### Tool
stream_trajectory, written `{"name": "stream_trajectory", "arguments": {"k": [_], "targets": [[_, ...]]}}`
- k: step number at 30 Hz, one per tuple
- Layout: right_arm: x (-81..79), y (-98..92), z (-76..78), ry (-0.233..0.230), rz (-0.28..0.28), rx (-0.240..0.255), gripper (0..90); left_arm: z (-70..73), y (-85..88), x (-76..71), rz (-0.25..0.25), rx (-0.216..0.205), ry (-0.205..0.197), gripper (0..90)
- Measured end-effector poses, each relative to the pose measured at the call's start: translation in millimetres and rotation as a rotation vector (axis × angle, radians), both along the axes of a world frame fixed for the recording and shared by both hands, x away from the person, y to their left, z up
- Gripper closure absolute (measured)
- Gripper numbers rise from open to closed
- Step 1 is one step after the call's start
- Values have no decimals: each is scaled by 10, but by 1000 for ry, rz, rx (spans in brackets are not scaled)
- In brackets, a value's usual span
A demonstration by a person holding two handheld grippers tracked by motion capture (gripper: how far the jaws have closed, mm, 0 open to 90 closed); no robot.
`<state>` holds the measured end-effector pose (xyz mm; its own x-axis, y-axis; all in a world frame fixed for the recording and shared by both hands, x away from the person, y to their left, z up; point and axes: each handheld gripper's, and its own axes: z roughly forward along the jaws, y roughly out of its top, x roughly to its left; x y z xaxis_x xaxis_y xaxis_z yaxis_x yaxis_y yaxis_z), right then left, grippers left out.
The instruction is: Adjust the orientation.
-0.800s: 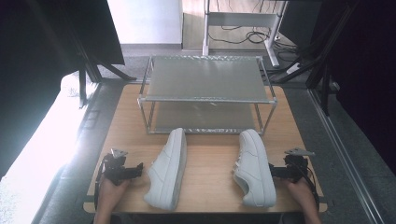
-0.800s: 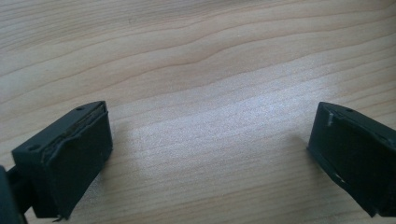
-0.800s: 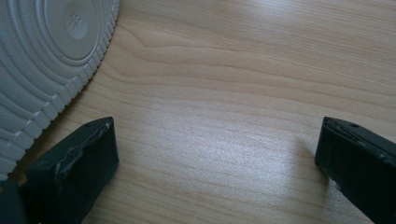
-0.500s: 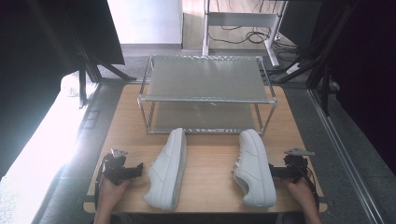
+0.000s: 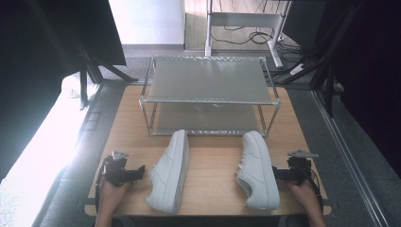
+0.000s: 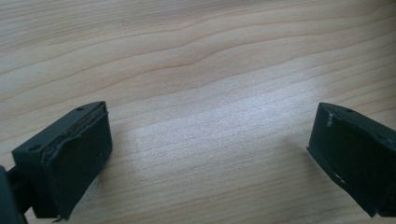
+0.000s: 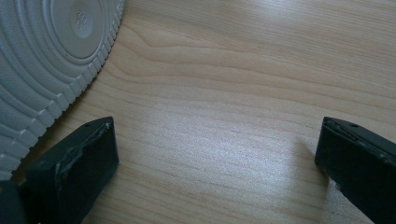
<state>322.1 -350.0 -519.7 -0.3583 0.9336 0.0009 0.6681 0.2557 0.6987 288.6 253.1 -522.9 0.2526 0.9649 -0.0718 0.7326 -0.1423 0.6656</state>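
Right tool (image 7: pixel 217 154) beside ridged shoe sole (image 7: pixel 42 60)

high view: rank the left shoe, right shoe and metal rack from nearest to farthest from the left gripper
From the left gripper:
1. left shoe, right beside it, toward the table's middle.
2. metal rack, at the table's far side.
3. right shoe, across the table by the right gripper.

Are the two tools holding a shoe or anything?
No. The left tool and the right tool are both open with bare wooden table between their jaws; the two white sneakers lie untouched.
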Motion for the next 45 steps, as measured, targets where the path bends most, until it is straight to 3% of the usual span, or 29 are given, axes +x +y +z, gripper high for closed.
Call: {"name": "stream_trajectory", "arguments": {"k": [2,6,12,17,20,22,23,34,45], "targets": [[0,0,0,0,0,0,0,8,26,-13,-17,-34,-1,0],[1,-1,0,-1,1,0,0,25,35,-48,-41,-49,2,0],[1,-1,0,-1,3,0,0,101,22,-131,-81,-83,-31,0],[2,-2,0,-1,5,0,0,122,-69,-138,-137,-86,-25,2],[3,-2,0,-1,6,0,0,178,-154,-150,-175,-117,-46,5],[3,-3,1,0,8,0,0,195,-176,-155,-178,-104,-51,8],[4,-3,1,0,9,-1,0,227,-206,-161,-194,-122,-61,1],[6,-3,1,0,12,-2,0,368,-332,-194,-214,-141,-105,20],[8,-2,0,0,13,-2,0,439,-424,-189,-238,-171,-124,18]]}}
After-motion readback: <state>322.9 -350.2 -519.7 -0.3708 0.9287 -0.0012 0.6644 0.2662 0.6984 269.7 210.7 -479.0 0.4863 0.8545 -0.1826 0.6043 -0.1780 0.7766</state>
